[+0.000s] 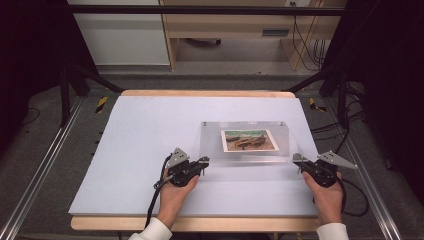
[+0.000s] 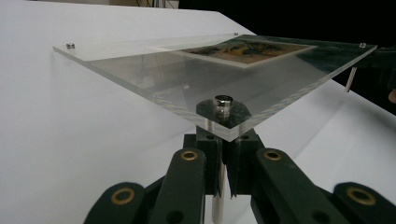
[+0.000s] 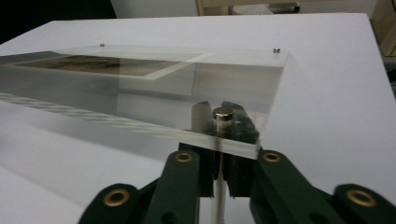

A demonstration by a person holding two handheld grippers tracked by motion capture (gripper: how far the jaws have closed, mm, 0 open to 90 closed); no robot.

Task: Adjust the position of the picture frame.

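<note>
Nearest the person, the left gripper (image 1: 202, 164) and the right gripper (image 1: 298, 161) sat at the 2 near corners of a clear rectangular acrylic photo frame (image 1: 245, 129), one on each side, so neither hand was closer than the other. In the left gripper view the black jaws stood almost together, pinched on the thin silver standoff post (image 2: 218, 184) that hung below the frame's near corner, its round cap (image 2: 223, 100) showing on top of the sheet. The right gripper view gave the same picture: jaws closed in on the metal post (image 3: 219, 186) under its own corner, cap (image 3: 222, 113) above.

The frame's long axis ran left to right between the 2 grippers, so any lift would likely need both hands rising level. From each gripper the sheet stretched forward and inward, over the white tabletop (image 1: 140, 150). Farther in lay the colour landscape print (image 1: 249, 140) inside it, and beyond that the 2 far corner posts.
</note>
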